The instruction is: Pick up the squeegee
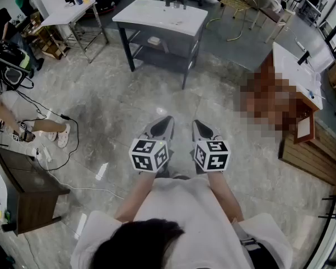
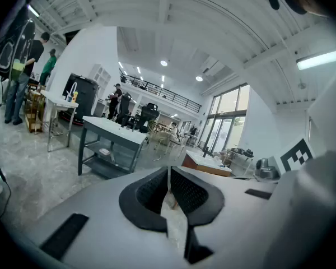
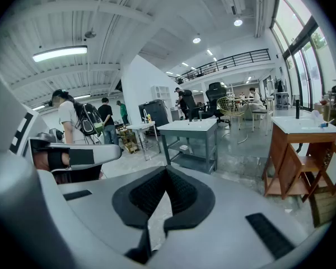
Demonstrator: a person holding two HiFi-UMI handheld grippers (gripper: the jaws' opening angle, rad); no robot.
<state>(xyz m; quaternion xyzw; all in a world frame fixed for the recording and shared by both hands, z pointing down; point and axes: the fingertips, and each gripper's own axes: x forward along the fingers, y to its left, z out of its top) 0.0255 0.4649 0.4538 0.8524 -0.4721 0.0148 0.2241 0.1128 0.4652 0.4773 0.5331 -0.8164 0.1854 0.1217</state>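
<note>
While side by side over floor (image 1: 101, 111), left hand-held gripper (image 1: 167, 121) and right hand-held gripper (image 1: 197, 124) pressed together.

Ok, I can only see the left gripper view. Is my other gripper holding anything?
Observer: No. In its own view the right gripper is shut, with nothing between its jaws.
Operator: Where is it next to my left one?
Observer: The head view shows it beside the left gripper, not touching it, and both point toward the grey table.
Operator: What's down by my left side?
Observer: A dark wooden cabinet stands on the floor there.
</note>
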